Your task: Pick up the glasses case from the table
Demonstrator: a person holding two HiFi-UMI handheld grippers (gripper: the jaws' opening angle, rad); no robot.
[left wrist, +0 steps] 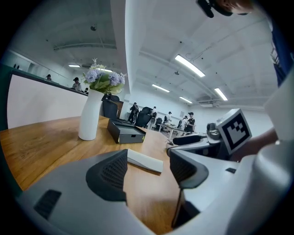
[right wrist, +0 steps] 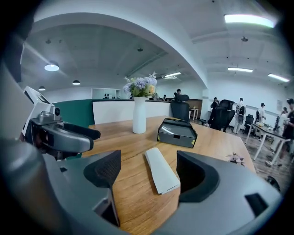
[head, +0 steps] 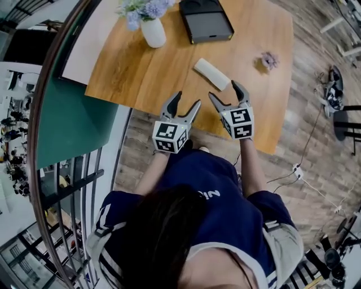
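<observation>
Wooden table (head: 141, 73) | glasses case (head: 212, 74): long axis diagonal, near end toward right gripper (head: 224, 89) | left gripper (head: 188, 98) and right: jaws apart

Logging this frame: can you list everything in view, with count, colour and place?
table: one, light wood, upper middle of the head view
glasses case: one, white, lying flat on the table just ahead of the grippers
vase: one, white, far left of the table, holding pale blue flowers
box: one, black, open-topped, far edge of the table
small object: one, purplish, right side of the table; too small to identify
background people: several, dark clothes, far across the room
left gripper: one, grey with black pads, jaws apart, empty, at the table's near edge
right gripper: one, same colours, jaws apart, nothing gripped, tips at the case's near end
</observation>
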